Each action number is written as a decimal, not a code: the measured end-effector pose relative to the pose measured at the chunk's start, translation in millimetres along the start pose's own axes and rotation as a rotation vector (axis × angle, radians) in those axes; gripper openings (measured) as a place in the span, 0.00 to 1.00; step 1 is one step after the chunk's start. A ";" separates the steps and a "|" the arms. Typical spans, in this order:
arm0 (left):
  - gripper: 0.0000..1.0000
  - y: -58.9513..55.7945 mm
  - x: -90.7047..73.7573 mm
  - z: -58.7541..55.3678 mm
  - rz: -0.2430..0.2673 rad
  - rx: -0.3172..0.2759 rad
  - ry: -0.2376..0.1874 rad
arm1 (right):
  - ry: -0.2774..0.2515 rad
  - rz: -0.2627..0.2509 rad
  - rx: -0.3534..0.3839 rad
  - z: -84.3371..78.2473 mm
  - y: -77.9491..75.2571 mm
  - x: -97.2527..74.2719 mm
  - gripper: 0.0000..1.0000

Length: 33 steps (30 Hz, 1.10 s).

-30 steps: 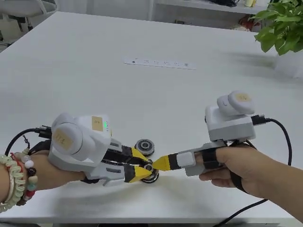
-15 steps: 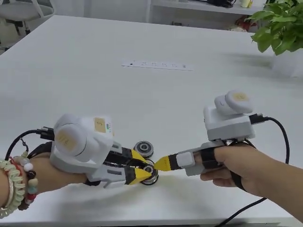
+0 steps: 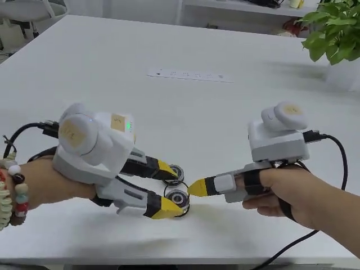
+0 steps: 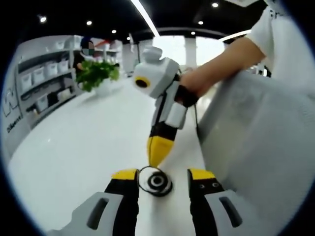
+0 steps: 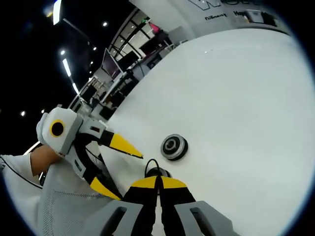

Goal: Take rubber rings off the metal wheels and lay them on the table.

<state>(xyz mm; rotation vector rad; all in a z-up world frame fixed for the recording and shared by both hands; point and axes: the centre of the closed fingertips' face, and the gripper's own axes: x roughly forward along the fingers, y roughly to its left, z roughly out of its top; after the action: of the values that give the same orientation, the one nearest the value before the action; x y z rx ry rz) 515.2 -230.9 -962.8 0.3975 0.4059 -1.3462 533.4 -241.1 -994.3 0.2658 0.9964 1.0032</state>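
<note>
Nearest, the left gripper (image 3: 167, 189) comes in from the left with its fingers wide. They straddle the near metal wheel (image 3: 178, 197) without clamping it, one yellow tip on its near side and one on its far side. The wheel lies flat on the tabletop (image 3: 112, 84), axle upright. The rubber ring (image 4: 140, 178) looks half off it, as a thin black loop beside the rim. The right gripper (image 3: 194, 188) points in from the right, fingers pressed together, apparently pinching that loop right at the wheel's edge.

Key relation: the ring leaves the wheel toward the right gripper, so the pull likely goes right. The left fingers probably need to close on the wheel first or it will drag along.

Just beyond the far left finger is a second wheel (image 3: 174, 171), flat, ring apparently on. Far off are a power strip (image 3: 190, 75) and, far right, a plant (image 3: 332, 28).
</note>
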 end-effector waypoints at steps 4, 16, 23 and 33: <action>0.57 0.0 -13.7 9.4 -0.008 0.026 0.009 | -0.011 0.000 -0.005 2.6 1.7 -0.5 0.00; 0.68 6.5 -60.8 9.0 0.054 0.067 0.032 | -0.064 0.004 -0.031 16.6 9.6 -7.5 0.00; 0.73 9.5 -84.0 4.9 0.121 0.005 -0.002 | -0.093 0.005 -0.061 25.2 14.2 -10.5 0.00; 0.77 13.2 -111.0 -4.8 0.230 -0.105 -0.072 | -0.092 0.018 -0.105 27.7 22.6 -8.7 0.00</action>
<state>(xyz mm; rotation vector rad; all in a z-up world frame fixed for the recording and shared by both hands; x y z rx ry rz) 508.4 -132.0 -911.0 0.2979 0.3576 -1.1070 541.0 -229.1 -960.4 0.2325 0.8561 1.0474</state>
